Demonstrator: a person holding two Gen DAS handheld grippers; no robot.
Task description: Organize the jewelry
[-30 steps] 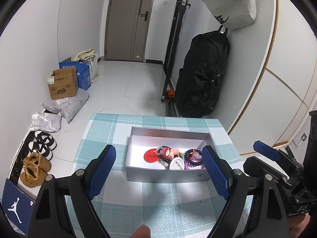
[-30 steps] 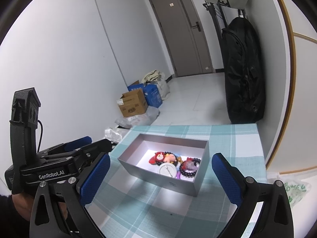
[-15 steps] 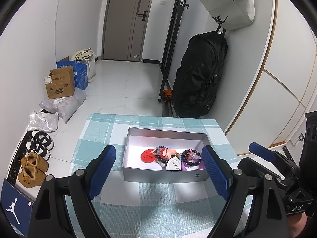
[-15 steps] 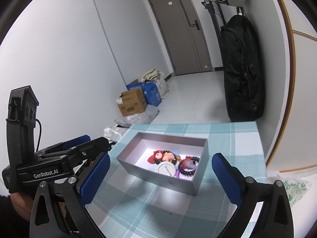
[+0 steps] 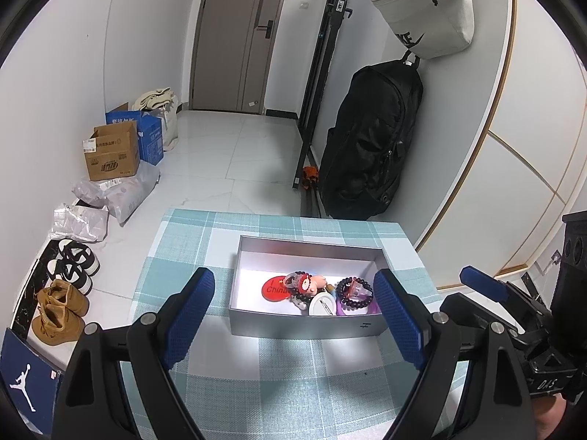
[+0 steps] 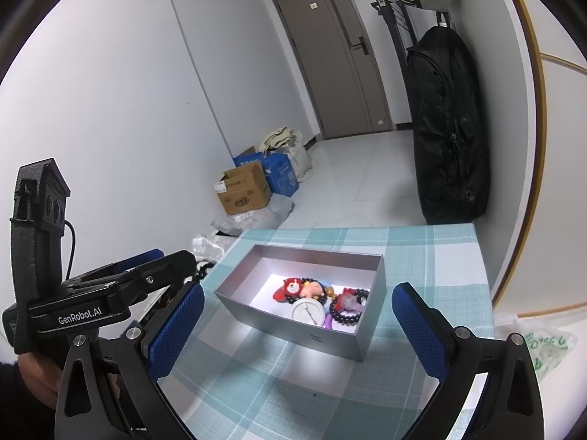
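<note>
A grey open box sits in the middle of a teal checked tablecloth. Inside it lie a red round tag, a small plush figure, a white round badge and a dark bead bracelet, bunched toward its right end. My left gripper hovers in front of the box, open, with nothing between its blue pads. My right gripper is also open and empty, hovering in front of the box from the right. Each gripper shows at the edge of the other's view.
The table's far edge drops to a white tiled floor. Shoes, cardboard boxes and plastic bags lie left of it. A black bag stands against the wall at the back right. A green-printed bag lies right of the table.
Both grippers hold still and stay open. A fingertip that showed at the bottom edge of the left wrist view is out of sight now.
</note>
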